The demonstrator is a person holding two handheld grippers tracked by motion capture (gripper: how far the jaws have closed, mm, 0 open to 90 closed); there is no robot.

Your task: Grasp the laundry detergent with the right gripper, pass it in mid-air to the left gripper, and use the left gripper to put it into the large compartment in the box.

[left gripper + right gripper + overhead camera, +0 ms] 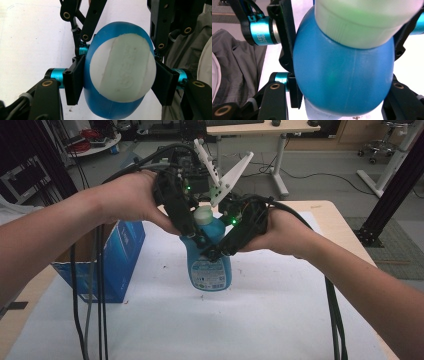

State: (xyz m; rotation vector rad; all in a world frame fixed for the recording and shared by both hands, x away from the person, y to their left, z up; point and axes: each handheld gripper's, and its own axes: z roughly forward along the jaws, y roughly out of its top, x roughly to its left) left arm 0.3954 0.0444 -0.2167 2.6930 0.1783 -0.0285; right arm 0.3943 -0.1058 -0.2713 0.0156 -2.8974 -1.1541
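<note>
Blue plastic, with a white cap [203,214] on top, the bottle [210,265] stood upright near the middle of the white-covered table [260,320], its label facing the near edge. Both grippers met at its upper part. In the left gripper view the cap [122,72] was seen from above, and the left gripper [122,80] had its two black pads pressed against the bottle's blue shoulder [110,110], one on each side. In the right gripper view the right gripper [342,100] was clamped on the rounded blue body [342,77] just under the cap [362,22]. In the high view the left gripper [192,232] came down from the left of the cap and the right gripper [222,251] slanted in from the right, each in a hand. A blue cardboard box [117,262] stood toward the table's left edge, well apart from the bottle.
</note>
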